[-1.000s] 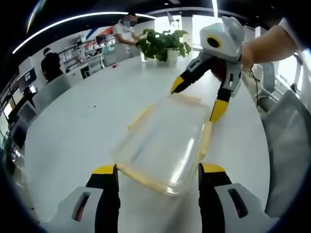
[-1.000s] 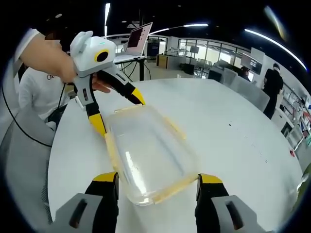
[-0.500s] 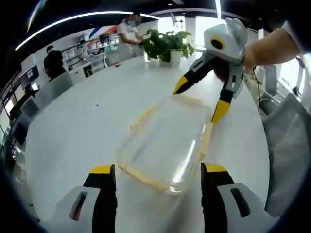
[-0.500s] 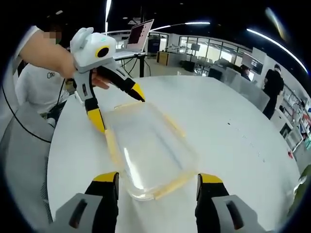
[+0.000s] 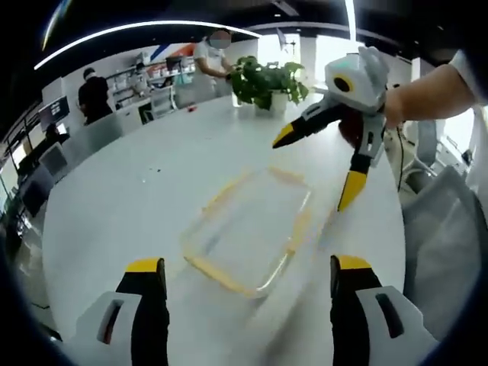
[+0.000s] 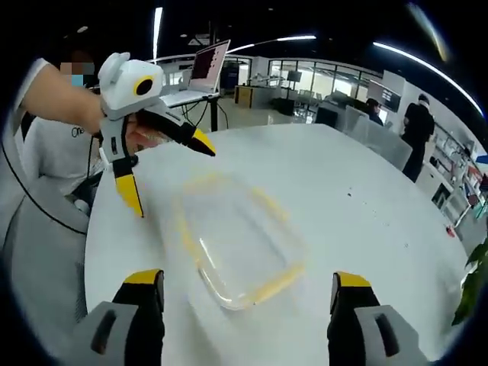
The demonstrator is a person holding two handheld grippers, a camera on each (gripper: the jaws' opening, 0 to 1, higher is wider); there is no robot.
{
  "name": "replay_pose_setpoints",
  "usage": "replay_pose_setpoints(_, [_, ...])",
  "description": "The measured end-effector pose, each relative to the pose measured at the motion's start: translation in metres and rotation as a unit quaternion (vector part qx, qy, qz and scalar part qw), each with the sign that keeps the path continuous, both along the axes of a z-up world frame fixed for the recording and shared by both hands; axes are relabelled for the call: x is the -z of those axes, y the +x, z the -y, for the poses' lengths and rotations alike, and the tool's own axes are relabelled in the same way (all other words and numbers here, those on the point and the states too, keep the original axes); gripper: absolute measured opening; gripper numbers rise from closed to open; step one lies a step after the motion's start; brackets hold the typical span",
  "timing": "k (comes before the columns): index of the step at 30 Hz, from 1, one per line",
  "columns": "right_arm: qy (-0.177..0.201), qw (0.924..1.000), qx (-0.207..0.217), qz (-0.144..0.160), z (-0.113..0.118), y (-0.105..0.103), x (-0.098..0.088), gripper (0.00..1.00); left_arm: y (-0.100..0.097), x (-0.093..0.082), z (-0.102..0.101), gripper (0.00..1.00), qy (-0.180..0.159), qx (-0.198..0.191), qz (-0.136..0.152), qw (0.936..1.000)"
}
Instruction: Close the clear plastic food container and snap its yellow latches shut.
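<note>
Both grippers have pulled back and up — left gripper and right gripper jaws spread, empty. Container lies lidded on the white table, yellow latches apparently down — task likely done.

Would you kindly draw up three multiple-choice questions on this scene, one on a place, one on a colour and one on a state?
1. Where is the container?
A. on the white table
B. on a chair
C. held in the air

2. What colour are its latches?
A. blue
B. yellow
C. red

3. How do the jaws of the left gripper and right gripper stand?
A. both shut on the container
B. one shut on it
C. both open, off the container

Answers: 1 A, it lies flat on the tabletop. 2 B, yellow strips edge the clear lid. 3 C, each view shows wide jaws apart from the container.
</note>
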State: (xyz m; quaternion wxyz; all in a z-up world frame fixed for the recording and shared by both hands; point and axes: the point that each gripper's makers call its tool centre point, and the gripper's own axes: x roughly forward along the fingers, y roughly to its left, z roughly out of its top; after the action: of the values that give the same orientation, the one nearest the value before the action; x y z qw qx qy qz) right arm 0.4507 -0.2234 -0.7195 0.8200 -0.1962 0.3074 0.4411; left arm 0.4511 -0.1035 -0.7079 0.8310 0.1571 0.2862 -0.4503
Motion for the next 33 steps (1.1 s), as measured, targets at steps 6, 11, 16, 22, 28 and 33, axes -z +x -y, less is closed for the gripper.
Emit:
replay_pose_setpoints(6, [0.023,0.9996,0.013,-0.002,-0.002,-0.008,-0.011,0.99,-0.011,-0.011,0.007,0.99,-0.022,-0.008,-0.008,0.9997])
replay_pose_setpoints(11, [0.018,0.9997,0.014,0.009,0.001,-0.014,-0.016,0.99,-0.020,-0.013,0.007,0.99,-0.020,-0.014,-0.011,0.9996])
replay_pose_setpoints(16, [0.023,0.9995,0.018,0.015,0.003,-0.020,-0.022,0.99,-0.027,-0.023,0.007,0.99,-0.039,-0.030,-0.008,0.9988])
replay_pose_setpoints(22, [0.038,0.9985,0.027,0.030,0.001,-0.030,-0.036,0.98,-0.036,-0.031,0.005,0.99,-0.044,-0.038,-0.006,0.9983])
replay_pose_setpoints(28, [0.044,0.9982,0.010,0.040,-0.005,-0.045,-0.044,0.99,-0.051,-0.042,0.009,0.99,-0.049,-0.032,0.000,0.9983])
replay_pose_setpoints(33, [0.052,0.9977,0.008,0.043,-0.007,-0.057,-0.051,0.99,-0.064,-0.049,0.012,0.99,-0.054,-0.029,0.004,0.9981])
